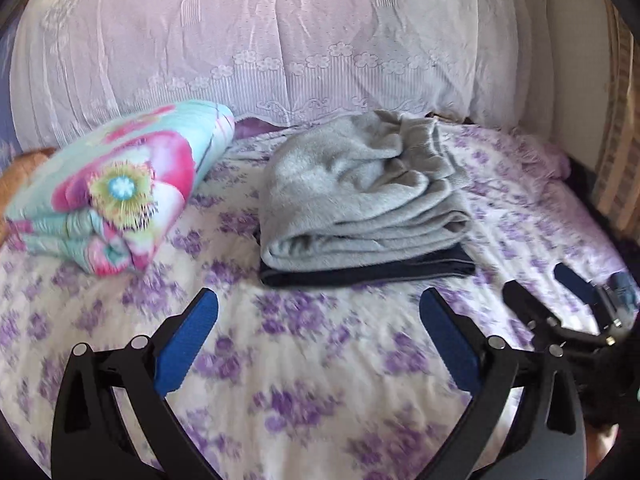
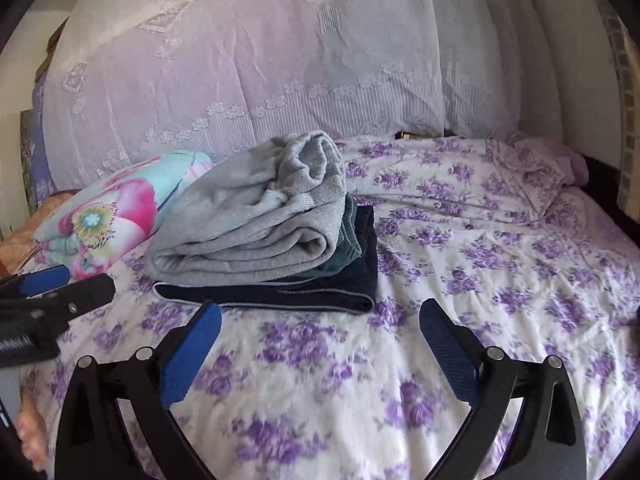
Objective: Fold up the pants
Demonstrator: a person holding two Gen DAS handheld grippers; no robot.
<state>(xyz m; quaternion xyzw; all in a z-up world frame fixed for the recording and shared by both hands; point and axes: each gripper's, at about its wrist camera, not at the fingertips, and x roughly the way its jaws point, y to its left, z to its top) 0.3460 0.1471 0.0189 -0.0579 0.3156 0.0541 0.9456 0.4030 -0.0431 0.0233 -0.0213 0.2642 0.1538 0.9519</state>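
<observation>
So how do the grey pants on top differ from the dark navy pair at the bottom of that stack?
The grey pants are light, fuzzy and loosely rolled, bulging high; the navy pants are dark, smooth and lie flat. The grey pair sits on top with its bunched waistband showing, while the navy pair lies underneath on the floral bedsheet, only its edges showing. Both are folded in one stack, and neither gripper touches them.

Folded pants [image 1: 360,196] sit on top of a stack [image 2: 280,284] of folded garments on the bedsheet [image 1: 300,360], toward the back of the bed. Left of the stack lies a folded quilt [image 1: 116,188], just beside it. Behind both hangs a lace curtain [image 1: 280,40]. Both grippers hover in front, left gripper [image 1: 318,304] left of right gripper [image 2: 320,316], apart
</observation>
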